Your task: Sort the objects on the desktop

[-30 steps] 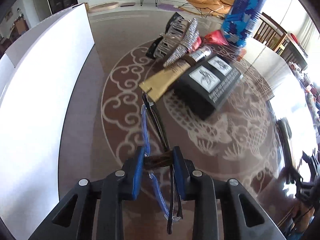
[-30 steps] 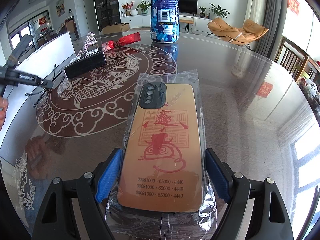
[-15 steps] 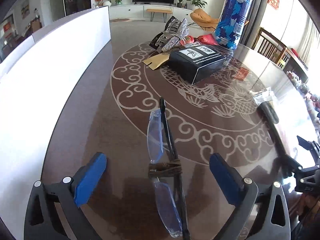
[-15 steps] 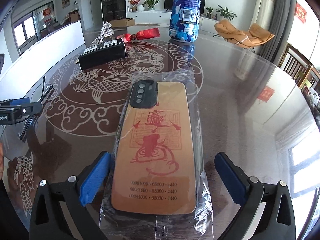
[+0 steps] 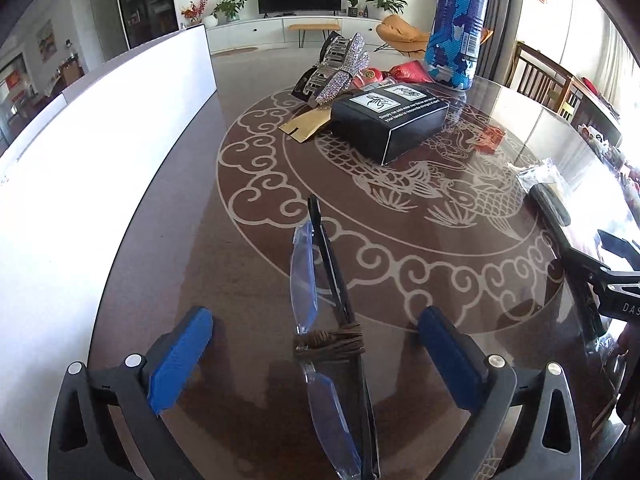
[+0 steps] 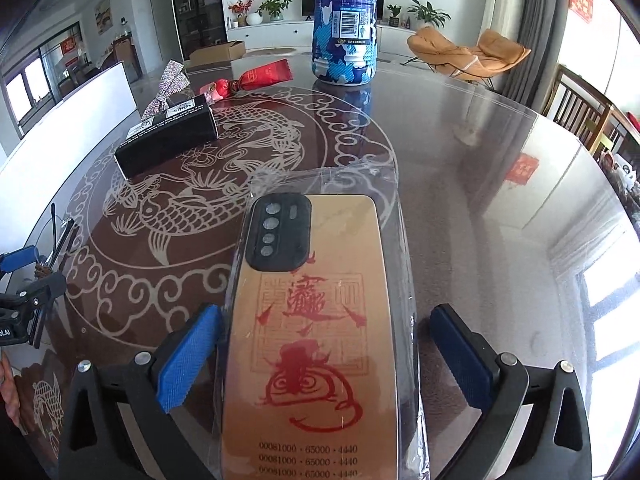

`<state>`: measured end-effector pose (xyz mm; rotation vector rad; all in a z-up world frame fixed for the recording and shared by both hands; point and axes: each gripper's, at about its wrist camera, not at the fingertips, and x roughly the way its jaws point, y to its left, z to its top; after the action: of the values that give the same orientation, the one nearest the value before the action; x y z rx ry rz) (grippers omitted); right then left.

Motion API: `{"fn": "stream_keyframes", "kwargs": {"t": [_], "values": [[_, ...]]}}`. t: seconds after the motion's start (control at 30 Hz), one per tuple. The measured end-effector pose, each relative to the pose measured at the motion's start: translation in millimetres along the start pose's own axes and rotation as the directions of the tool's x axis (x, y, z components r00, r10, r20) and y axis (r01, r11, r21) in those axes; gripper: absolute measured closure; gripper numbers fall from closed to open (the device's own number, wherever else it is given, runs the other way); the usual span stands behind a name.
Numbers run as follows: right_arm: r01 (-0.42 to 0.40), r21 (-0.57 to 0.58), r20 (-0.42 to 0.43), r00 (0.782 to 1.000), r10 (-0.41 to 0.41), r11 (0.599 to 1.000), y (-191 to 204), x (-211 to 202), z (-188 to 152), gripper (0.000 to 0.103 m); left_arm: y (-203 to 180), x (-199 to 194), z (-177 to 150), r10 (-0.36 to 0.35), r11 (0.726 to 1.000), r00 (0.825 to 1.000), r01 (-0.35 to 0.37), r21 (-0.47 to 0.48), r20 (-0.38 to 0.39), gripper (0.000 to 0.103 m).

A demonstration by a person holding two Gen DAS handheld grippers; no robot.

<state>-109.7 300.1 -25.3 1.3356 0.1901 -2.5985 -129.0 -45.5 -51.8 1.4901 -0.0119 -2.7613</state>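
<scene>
The left gripper [image 5: 314,344] stood with its blue-padded fingers [image 5: 180,356] spread wide and clear of the folded glasses [image 5: 332,320], which lay flat on the glass-topped table [image 5: 160,248] between them, touching neither pad. A brown cord wrapping bound the glasses at mid-length. The right gripper [image 6: 324,356] was likewise spread, its pads [image 6: 188,354] set on either side of the phone case [image 6: 316,340], which rested on the table inside a clear plastic sleeve; the left pad sat just beside the sleeve edge, the right pad apart from it. Farther across the table, a black box [image 5: 390,120] lay on the carp pattern, with a rhinestone bow clip [image 5: 344,68] and a red packet [image 6: 264,74] behind it. A blue camouflage-print can [image 6: 346,20] stood upright near the far edge. A white board [image 5: 88,152] ran along the table's left side.
</scene>
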Motion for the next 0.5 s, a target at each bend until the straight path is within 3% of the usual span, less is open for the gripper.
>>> {"fn": "stream_keyframes", "kwargs": {"t": [0.5], "values": [[0.000,0.000,0.000,1.000,0.000,1.000,0.0,-0.1,0.0,0.000,-0.6,-0.5,0.7,0.004,1.000,1.000,-0.004,-0.004,0.002,0.000]]}}
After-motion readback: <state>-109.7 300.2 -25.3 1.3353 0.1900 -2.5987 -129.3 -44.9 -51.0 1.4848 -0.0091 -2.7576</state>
